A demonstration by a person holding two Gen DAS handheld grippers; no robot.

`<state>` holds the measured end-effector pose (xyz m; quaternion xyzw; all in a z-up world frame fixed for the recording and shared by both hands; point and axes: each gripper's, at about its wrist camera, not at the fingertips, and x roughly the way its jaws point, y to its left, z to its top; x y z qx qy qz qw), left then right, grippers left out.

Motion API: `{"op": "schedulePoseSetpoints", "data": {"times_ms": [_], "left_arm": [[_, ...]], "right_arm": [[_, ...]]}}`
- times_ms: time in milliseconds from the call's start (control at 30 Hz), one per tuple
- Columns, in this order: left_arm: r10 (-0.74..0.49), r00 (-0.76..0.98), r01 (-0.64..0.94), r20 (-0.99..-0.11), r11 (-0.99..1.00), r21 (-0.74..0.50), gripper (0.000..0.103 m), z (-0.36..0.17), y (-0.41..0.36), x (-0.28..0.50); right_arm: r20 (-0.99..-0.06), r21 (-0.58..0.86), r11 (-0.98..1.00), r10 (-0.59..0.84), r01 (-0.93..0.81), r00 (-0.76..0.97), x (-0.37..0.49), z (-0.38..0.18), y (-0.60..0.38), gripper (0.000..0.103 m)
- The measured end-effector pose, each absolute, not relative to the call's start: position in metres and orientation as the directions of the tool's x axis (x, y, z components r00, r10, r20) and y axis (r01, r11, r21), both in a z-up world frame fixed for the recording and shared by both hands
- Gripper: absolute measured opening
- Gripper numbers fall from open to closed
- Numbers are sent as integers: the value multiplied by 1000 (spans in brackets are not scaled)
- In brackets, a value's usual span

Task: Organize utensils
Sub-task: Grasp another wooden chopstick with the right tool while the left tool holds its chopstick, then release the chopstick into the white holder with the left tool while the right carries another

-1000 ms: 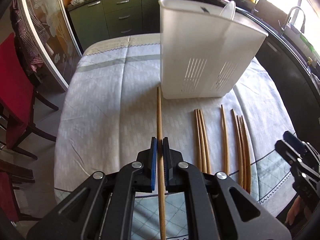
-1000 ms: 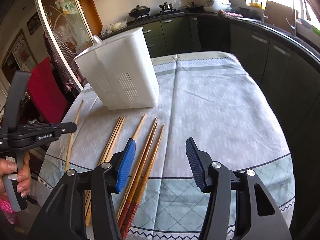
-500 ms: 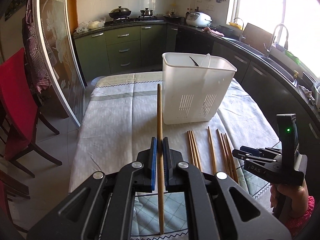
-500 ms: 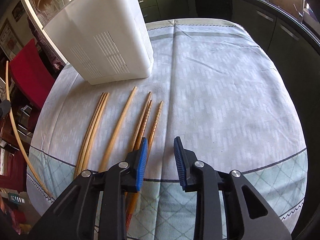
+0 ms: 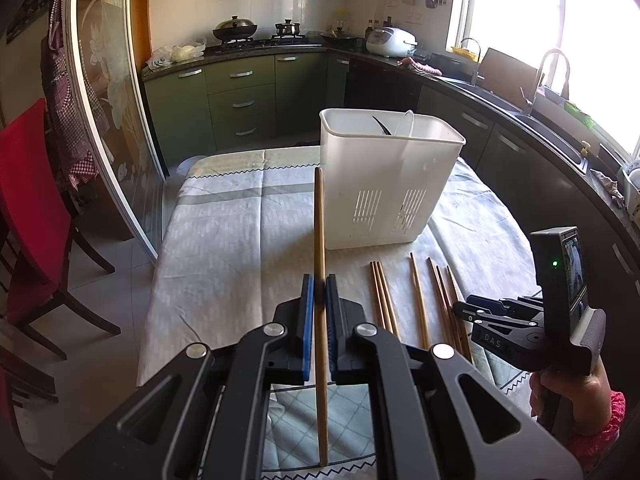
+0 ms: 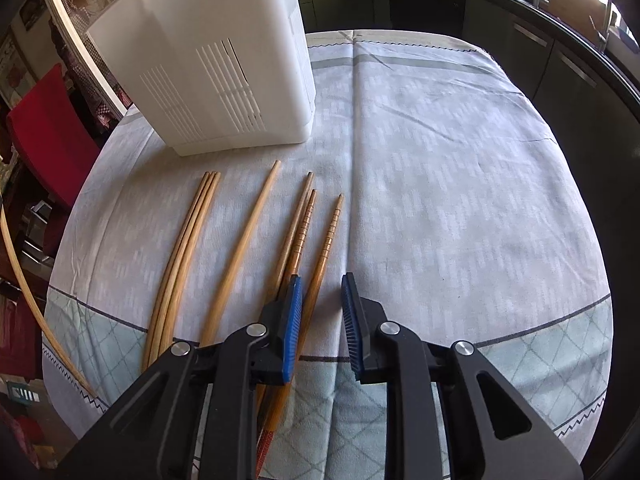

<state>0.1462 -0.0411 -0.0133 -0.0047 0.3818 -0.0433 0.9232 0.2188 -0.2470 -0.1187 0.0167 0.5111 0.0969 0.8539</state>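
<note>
My left gripper (image 5: 319, 280) is shut on a long wooden chopstick (image 5: 319, 220), held above the table and pointing toward the white slotted utensil holder (image 5: 384, 184). That chopstick also shows at the left edge of the right wrist view (image 6: 20, 280). Several more chopsticks (image 5: 416, 292) lie side by side on the cloth in front of the holder (image 6: 208, 60). My right gripper (image 6: 320, 280) hangs low over them with its jaws closing. The rightmost ridged chopstick (image 6: 330, 232) runs between the pads, close to the left one, and a gap still shows on its right side.
The table (image 6: 440, 160) wears a pale patterned cloth. A red chair (image 5: 28, 208) and a glass sliding door (image 5: 108, 120) stand at the left. Dark green cabinets and a sink counter (image 5: 520, 120) curve round the back and right. A person's hand (image 5: 568, 392) holds the right gripper.
The left gripper lifted the chopstick off the cloth and tipped up toward the holder. The right gripper came down over the rightmost chopsticks and its jaws narrowed around one.
</note>
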Motion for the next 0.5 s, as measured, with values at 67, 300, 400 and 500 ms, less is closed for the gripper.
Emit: {"op": "schedulePoseSetpoints", "data": {"times_ms": [67,300,400,500], "left_arm": [[-84,705,79,-704,996,-40,6,-13,-41,146],[-91,708,87,-700,995,-42,6,-13,-39,145],[-91,708,86,-700,995,-43,6,-12,-38,145],[-91,712,87,-696,995,-41,6,-11,-37,143]], "right_arm": [[-870,106,985,160,-140,466,218,-119,-244,20],[-863,21,990,87,-137,497,212,-120,-228,16],[-862,57,989,118,-137,493,215,-118,-230,7],[-839,110,984,168,-141,518,212,-107,-234,7]]}}
